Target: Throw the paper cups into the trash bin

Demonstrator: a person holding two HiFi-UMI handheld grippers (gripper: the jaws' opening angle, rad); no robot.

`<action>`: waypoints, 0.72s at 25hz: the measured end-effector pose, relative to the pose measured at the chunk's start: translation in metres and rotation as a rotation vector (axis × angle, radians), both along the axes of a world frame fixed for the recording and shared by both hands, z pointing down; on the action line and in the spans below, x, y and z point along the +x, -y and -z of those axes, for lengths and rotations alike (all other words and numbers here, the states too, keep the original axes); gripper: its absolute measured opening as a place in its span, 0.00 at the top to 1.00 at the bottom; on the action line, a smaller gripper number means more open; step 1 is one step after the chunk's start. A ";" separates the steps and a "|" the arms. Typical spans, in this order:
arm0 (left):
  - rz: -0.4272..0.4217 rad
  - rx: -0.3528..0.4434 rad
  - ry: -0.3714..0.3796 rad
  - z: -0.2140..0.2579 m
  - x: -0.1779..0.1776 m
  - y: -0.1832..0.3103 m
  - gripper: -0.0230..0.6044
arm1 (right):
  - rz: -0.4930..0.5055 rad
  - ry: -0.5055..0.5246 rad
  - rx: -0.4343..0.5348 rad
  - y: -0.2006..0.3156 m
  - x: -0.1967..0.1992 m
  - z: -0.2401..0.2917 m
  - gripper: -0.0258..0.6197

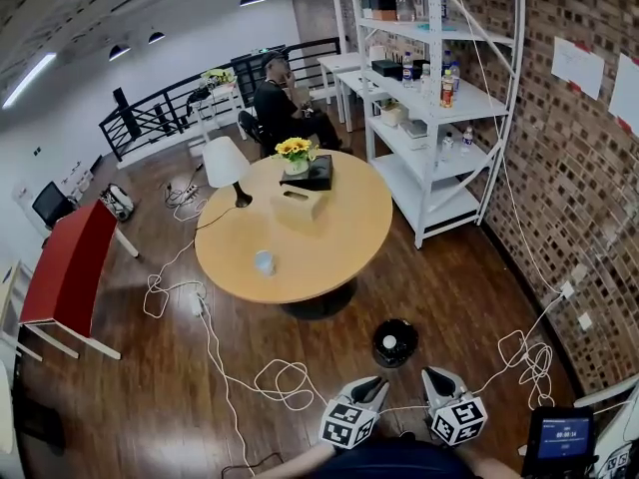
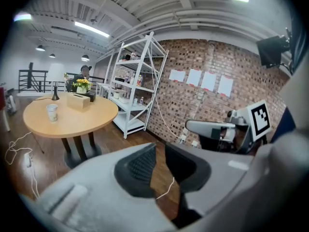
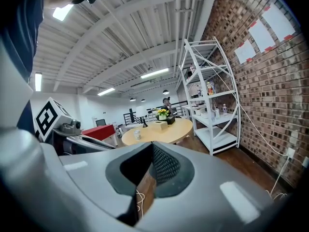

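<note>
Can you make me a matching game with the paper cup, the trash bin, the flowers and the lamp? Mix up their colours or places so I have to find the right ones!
Things:
1. paper cup
2. trash bin
3. flowers
4. lamp

Colours and places:
A. black, down on the floor
B. white shade on a dark stand
C. alone near the front edge of the round table
D. yellow

Right pairs: 1-C, 2-A, 3-D, 4-B.
</note>
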State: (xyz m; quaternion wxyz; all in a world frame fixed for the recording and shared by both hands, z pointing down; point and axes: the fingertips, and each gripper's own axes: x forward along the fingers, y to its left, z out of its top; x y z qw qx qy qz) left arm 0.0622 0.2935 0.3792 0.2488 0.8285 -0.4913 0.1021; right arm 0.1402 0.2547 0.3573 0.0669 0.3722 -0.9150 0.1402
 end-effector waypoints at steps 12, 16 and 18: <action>-0.010 -0.014 0.006 -0.004 0.009 -0.007 0.86 | -0.002 -0.015 -0.013 -0.008 0.006 -0.006 0.94; -0.011 -0.018 0.007 -0.004 0.012 -0.008 0.86 | -0.001 -0.023 -0.018 -0.008 0.010 -0.007 0.94; -0.011 -0.019 0.010 -0.004 0.013 -0.008 0.86 | 0.000 -0.024 -0.019 -0.009 0.012 -0.008 0.94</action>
